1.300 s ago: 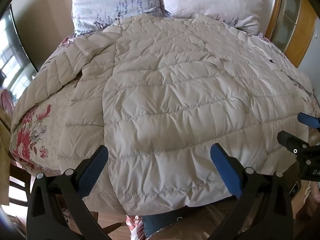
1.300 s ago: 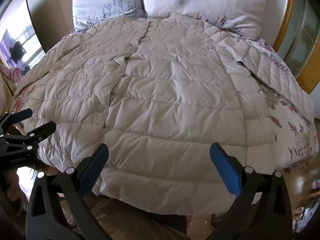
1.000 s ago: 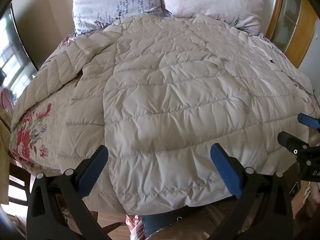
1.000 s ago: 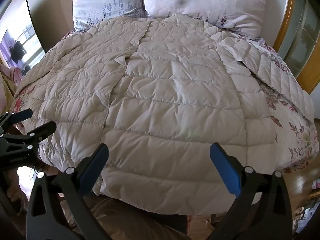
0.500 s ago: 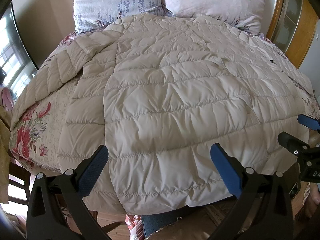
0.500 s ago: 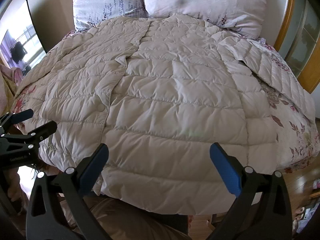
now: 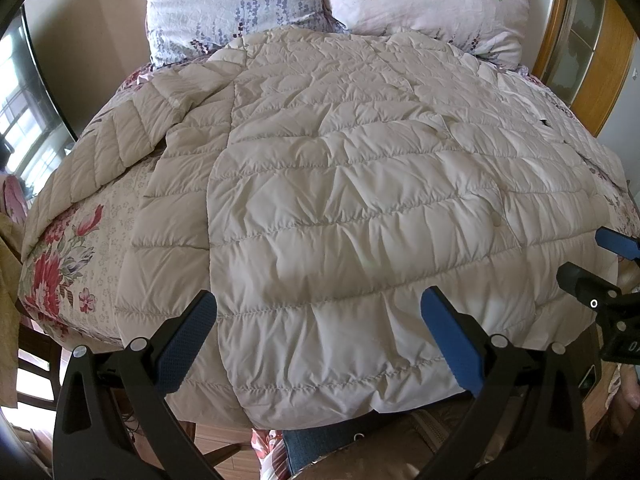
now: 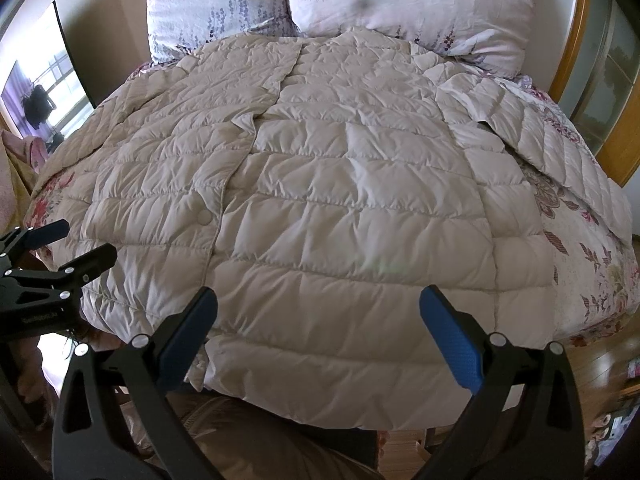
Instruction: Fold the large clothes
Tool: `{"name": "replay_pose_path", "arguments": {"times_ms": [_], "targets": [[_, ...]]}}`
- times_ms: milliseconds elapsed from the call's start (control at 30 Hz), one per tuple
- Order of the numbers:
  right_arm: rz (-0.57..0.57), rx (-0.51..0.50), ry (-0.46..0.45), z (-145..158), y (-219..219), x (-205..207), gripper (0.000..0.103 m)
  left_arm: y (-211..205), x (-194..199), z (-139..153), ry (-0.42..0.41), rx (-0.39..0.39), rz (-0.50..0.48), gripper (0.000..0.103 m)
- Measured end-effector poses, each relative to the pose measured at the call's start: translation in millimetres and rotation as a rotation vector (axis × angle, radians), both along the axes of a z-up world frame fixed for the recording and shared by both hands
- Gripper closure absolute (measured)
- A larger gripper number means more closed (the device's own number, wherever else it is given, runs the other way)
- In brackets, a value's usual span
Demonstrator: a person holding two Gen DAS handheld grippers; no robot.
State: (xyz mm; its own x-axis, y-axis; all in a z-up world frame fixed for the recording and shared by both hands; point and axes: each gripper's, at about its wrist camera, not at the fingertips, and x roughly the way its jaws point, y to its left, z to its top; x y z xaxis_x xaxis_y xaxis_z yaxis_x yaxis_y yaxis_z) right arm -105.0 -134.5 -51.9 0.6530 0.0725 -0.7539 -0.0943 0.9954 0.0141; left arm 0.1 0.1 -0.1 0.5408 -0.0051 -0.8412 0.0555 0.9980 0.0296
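Observation:
A large beige quilted down coat point(image 7: 340, 200) lies spread flat on the bed, front up, hem toward me and collar at the pillows; it also fills the right wrist view point(image 8: 340, 208). Its left sleeve point(image 7: 120, 144) and right sleeve point(image 8: 560, 148) stretch outward. My left gripper point(image 7: 318, 320) is open and empty above the hem. My right gripper point(image 8: 318, 320) is open and empty above the hem further right. Each gripper shows at the edge of the other's view, the right one point(image 7: 600, 268) and the left one point(image 8: 68, 244).
Two floral pillows point(image 7: 240, 0) point(image 7: 432, 4) lean at the head of the bed. A floral bedsheet point(image 7: 68, 256) shows at both sides. A wooden headboard and cabinet point(image 7: 600, 48) stand on the right. My brown trousers point(image 8: 248, 440) and the wood floor lie below the bed's near edge.
Both views have shifted slightly; the coat sits a little lower in the frames. Both grippers stay open and nothing was taken hold of.

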Motion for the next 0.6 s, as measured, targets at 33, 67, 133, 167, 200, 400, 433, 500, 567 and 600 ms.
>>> {"name": "replay_pose_path", "arguments": {"times_ms": [33,67,133,167,200,400,433,500,567,600], "targets": [[0.0,0.0,0.0,-0.3,-1.4,-0.2,0.002,0.0,0.0,0.0,0.0,0.0,0.0,0.001],[0.001,0.001,0.0,-0.5,-2.8,-0.4,0.002,0.0,0.0,0.0,0.0,0.0,0.0,0.001],[0.003,0.005,-0.001,1.9,0.2,-0.7,0.002,0.0,0.0,0.0,0.0,0.0,0.0,0.001],[0.004,0.008,0.0,1.8,0.0,-0.1,0.002,0.1,0.0,0.0,0.0,0.0,0.0,0.001],[0.003,0.01,0.0,0.9,-0.8,-0.5,0.002,0.0,0.0,0.0,0.0,0.0,0.0,0.001],[0.004,0.018,-0.001,2.2,0.6,0.4,0.002,0.0,0.0,0.0,0.0,0.0,0.0,0.001],[0.004,0.018,0.0,2.5,2.6,0.7,0.002,0.0,0.0,-0.1,0.001,0.0,0.0,0.001],[0.006,0.023,0.0,1.4,-2.0,1.0,0.002,0.0,0.0,-0.1,0.001,0.0,0.0,0.001],[0.007,0.024,0.0,1.2,-1.1,1.2,0.002,0.0,0.0,-0.1,0.001,0.0,0.0,0.001],[0.007,0.025,0.001,1.2,-0.2,1.4,0.002,0.0,0.0,-0.1,0.001,0.001,0.0,0.001]]}}
